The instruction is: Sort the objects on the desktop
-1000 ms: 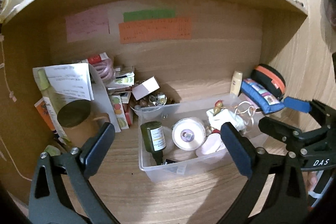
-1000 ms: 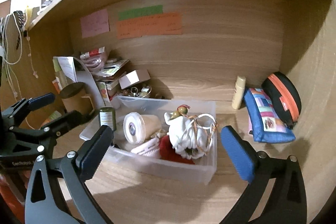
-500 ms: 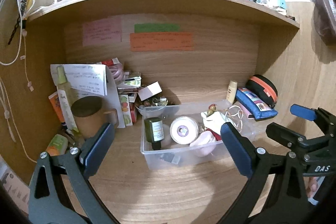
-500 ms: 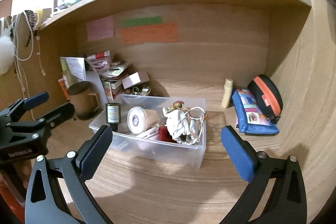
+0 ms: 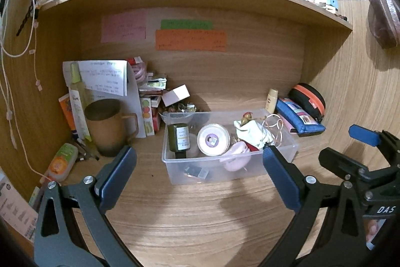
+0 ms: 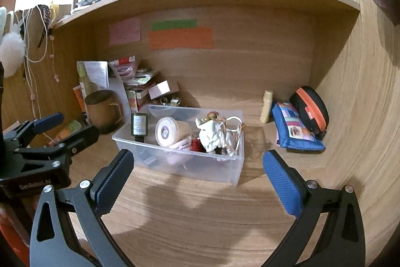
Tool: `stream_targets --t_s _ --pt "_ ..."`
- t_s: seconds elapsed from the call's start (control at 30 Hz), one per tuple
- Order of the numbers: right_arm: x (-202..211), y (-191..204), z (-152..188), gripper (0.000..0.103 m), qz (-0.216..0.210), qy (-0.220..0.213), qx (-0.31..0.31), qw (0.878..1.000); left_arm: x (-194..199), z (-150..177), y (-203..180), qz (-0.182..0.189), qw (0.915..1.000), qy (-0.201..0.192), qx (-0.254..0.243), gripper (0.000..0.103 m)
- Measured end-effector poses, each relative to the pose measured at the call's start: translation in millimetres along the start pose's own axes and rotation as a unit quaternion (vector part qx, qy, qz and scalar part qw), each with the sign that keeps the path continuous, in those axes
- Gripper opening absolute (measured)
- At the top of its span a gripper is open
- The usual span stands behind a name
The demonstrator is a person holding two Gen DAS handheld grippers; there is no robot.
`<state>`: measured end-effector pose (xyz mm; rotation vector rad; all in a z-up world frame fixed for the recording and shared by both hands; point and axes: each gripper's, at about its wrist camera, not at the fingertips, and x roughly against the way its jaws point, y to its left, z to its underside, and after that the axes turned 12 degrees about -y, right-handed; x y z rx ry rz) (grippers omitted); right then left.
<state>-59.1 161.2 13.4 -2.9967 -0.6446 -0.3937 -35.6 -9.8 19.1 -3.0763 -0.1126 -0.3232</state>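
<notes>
Sitting on the wooden desk (image 5: pixel 200 217), the clear plastic bin (image 5: pixel 232 172) holds a dark green bottle (image 5: pixel 178 139), a round white jar (image 5: pixel 213 140) and a white figurine (image 5: pixel 252 133); smaller items beneath are hard to make out. Both the left gripper (image 5: pixel 198 172) and right gripper (image 6: pixel 197 175) hover empty, jaws spread wide, short of the bin. A blue patchwork pouch (image 6: pixel 295 129) lies right of it.

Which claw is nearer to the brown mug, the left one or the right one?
Left. The left claw hangs just right of the brown mug; the right claw is beyond the clear box, farther away.
</notes>
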Motion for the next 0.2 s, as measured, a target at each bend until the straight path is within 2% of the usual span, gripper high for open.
stream_targets --t_s 0.2 --pt "-11.2 -3.3 6.4 0.103 0.006 0.020 0.005 1.000 -2.4 2.2 -0.7 0.006 1.0000 -0.002 0.006 0.102"
